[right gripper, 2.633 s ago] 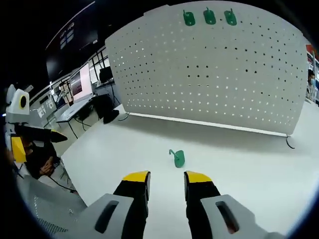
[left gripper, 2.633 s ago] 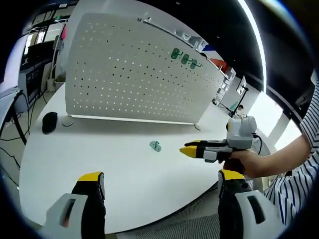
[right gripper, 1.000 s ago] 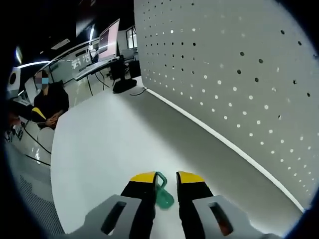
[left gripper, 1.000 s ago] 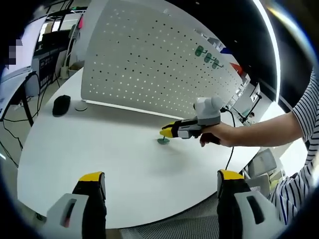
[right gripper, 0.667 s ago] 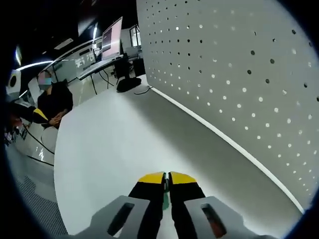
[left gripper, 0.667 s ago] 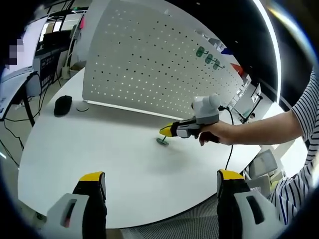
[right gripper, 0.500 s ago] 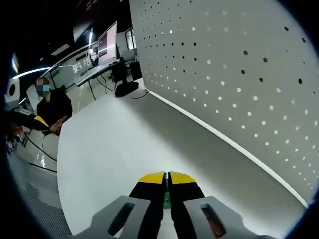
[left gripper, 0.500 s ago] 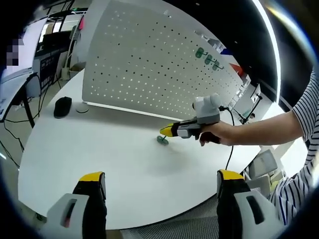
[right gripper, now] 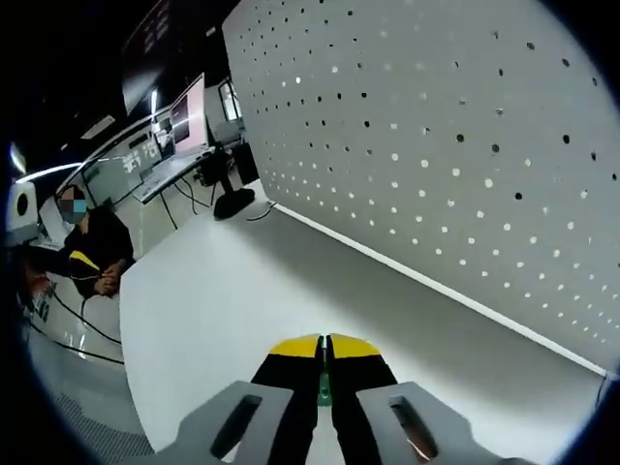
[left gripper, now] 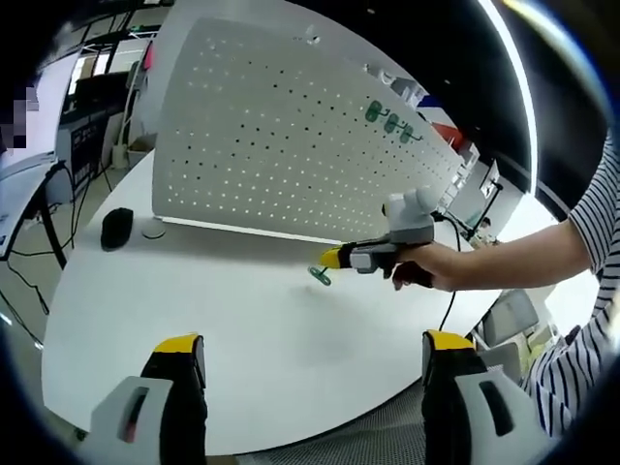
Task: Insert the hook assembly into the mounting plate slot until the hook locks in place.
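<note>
Left gripper view: the right gripper (left gripper: 331, 258) holds the green hook (left gripper: 319, 275) pinched between its fingers, just above the tabletop (left gripper: 194, 310), with the pegboard (left gripper: 271, 155) ahead of it. The left gripper (left gripper: 305, 363), fingers wide and empty, hangs farther from the pegboard.
</note>
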`<state>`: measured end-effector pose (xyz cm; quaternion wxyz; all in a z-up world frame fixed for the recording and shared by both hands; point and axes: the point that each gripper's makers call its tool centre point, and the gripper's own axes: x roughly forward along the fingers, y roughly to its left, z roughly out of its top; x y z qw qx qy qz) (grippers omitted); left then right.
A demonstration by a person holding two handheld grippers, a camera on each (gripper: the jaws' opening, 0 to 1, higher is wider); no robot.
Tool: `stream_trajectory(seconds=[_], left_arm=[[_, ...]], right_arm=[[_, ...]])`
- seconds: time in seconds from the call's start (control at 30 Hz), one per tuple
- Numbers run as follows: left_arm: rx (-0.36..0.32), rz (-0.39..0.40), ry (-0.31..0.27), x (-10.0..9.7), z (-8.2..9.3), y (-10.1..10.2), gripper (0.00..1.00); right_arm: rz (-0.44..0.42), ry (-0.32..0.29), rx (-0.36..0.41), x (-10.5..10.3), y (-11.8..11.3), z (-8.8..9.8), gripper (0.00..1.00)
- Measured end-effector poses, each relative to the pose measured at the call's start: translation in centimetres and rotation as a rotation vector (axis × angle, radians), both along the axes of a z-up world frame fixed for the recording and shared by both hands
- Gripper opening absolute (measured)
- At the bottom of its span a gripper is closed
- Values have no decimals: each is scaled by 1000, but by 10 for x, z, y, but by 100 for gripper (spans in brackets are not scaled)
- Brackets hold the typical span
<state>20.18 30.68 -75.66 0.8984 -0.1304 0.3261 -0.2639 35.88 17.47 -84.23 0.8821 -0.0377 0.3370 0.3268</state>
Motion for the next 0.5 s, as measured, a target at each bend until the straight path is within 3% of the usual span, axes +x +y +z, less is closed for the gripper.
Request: stream_trajectory(seconds=[0.4,0.5], left_arm=[[0,2,-49,2,16,3,95],[8,6,-52,4,18,4,94]], right_arm=[[-57,-34,71,-11,0,36,0],[-101,-37,124,-15,-1,49,0]])
